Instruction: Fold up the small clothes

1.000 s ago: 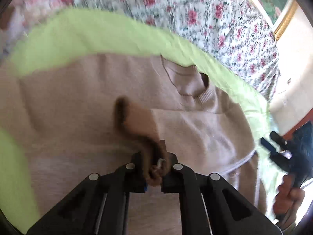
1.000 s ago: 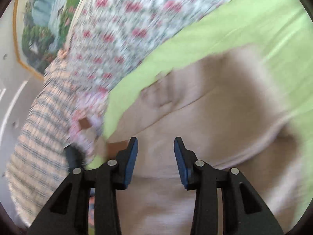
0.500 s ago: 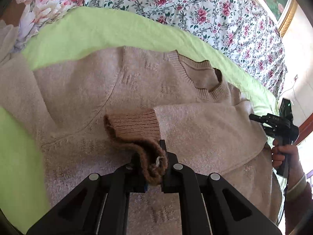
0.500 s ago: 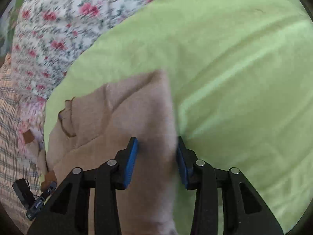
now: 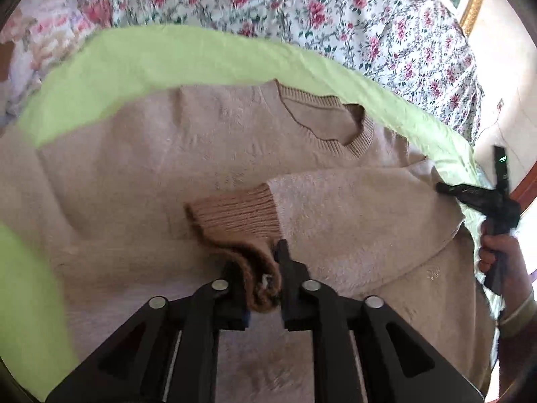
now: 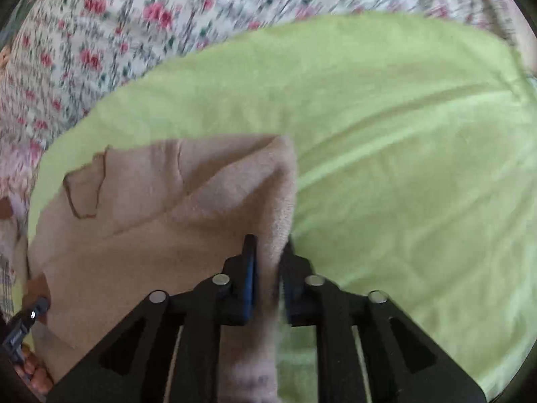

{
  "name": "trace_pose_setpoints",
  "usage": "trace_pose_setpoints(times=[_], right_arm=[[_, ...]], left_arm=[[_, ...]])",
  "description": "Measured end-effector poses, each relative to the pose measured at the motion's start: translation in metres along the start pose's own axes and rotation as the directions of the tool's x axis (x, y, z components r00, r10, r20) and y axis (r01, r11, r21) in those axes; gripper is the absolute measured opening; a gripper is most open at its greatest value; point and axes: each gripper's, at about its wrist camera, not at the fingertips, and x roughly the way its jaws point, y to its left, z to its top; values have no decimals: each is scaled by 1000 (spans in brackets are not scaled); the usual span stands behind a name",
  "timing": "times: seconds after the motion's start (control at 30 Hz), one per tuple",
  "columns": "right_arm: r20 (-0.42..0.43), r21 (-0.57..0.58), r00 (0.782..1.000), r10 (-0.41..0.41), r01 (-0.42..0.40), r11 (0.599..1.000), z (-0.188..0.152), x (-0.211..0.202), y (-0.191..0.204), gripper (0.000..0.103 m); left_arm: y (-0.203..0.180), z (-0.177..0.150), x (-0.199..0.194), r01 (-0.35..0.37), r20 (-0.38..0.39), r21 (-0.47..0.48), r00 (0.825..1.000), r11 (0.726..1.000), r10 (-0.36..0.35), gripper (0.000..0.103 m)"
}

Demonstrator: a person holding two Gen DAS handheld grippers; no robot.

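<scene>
Beige sweater (image 5: 201, 154) lies flat on a green towel (image 5: 167, 57), which is spread over a floral bedsheet (image 5: 302, 3); neckline faces the sheet. One sleeve (image 5: 352, 208) is folded across the chest. Left tool (image 5: 265, 282) is pinching the ribbed cuff (image 5: 235, 215) of that sleeve, cuff bunched between the fingers just above the sweater body. Right tool (image 6: 268, 268) is pressed together on the sweater's side edge (image 6: 278, 201), at the border with bare towel (image 6: 402, 168). In the left view, the right tool (image 5: 483, 198) sits at the sweater's far right edge, held in a hand (image 5: 496, 252).
</scene>
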Motion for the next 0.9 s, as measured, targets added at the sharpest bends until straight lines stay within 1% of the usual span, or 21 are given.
trace_pose_setpoints(times=[0.03, 0.07, 0.1, 0.13, 0.17, 0.2, 0.23, 0.27, 0.37, 0.4, 0.43, 0.47, 0.5, 0.53, 0.57, 0.67, 0.7, 0.73, 0.8, 0.83, 0.9], right_arm=[[26, 4, 999, 29, -29, 1000, -4, -12, 5, 18], [40, -8, 994, 105, -105, 994, -11, -25, 15, 18], [29, -27, 985, 169, -168, 985, -19, -32, 24, 18], [-4, -43, 978, 208, -208, 977, -29, -32, 32, 19], [-62, -45, 974, 216, -219, 975, -40, -24, 37, 21], [-106, -33, 975, 195, -200, 979, -48, -15, 37, 21], [-161, -14, 975, 150, -155, 988, -57, -2, 32, 21], [-158, 6, 973, 167, -168, 986, -61, 0, 28, 20], [-119, 68, 965, 232, -225, 972, -62, -18, 24, 21], [-108, 81, 956, 272, -265, 961, -63, -25, 27, 22], [-91, 86, 939, 332, -324, 942, -65, -35, 32, 22], [-83, 81, 930, 359, -352, 932, -72, -44, 40, 24], [-80, 71, 921, 380, -375, 924, -77, -49, 50, 25], [-83, 57, 912, 401, -398, 916, -81, -55, 59, 27], [-88, 49, 903, 420, -417, 907, -85, -58, 64, 27], [-115, 35, 873, 473, -473, 881, -99, -67, 76, 27], [-125, 26, 865, 487, -487, 873, -103, -70, 82, 27], [-133, 21, 857, 497, -499, 866, -108, -74, 86, 27], [-149, 9, 848, 509, -514, 858, -117, -81, 92, 27], [-155, 2, 844, 514, -520, 854, -117, -82, 99, 27], [-170, -3, 832, 528, -536, 844, -118, -83, 108, 27]], left_arm=[[2, -1, -3, 2, 0, 1, 1000, 1000, -2, 15], [4, -1, -3, 4, -5, -2, 1000, 1000, -4, 15], [6, -1, -1, 0, -12, -7, 1000, 1000, 0, 16], [8, -3, 0, -7, -19, -13, 1000, 1000, 7, 18], [11, -4, 1, -14, -26, -23, 1000, 1000, 13, 18], [13, -4, 0, -14, -29, -33, 1000, 999, 13, 19], [16, -6, -2, -13, -31, -43, 999, 999, 12, 19], [20, -8, -6, -14, -30, -55, 999, 998, 12, 19], [31, -14, -23, -24, -23, -74, 999, 997, 22, 19], [36, -16, -30, -30, -18, -86, 999, 996, 29, 22], [43, -17, -39, -35, -9, -106, 999, 994, 34, 25], [50, -17, -46, -36, -2, -124, 999, 992, 36, 27], [57, -16, -53, -41, 9, -143, 999, 989, 42, 33], [65, -14, -62, -60, 24, -162, 998, 985, 65, 43], [71, -10, -67, -83, 31, -173, 995, 981, 90, 48], [94, 5, -83, -155, 59, -195, 984, 969, 169, 66], [103, 13, -86, -194, 59, -201, 976, 960, 210, 73], [115, 23, -91, -236, 70, -216, 964, 947, 256, 74], [135, 42, -94, -285, 81, -241, 947, 928, 312, 78], [150, 56, -94, -326, 78, -256, 931, 910, 356, 80], [173, 79, -92, -378, 77, -273, 908, 885, 412, 80]])
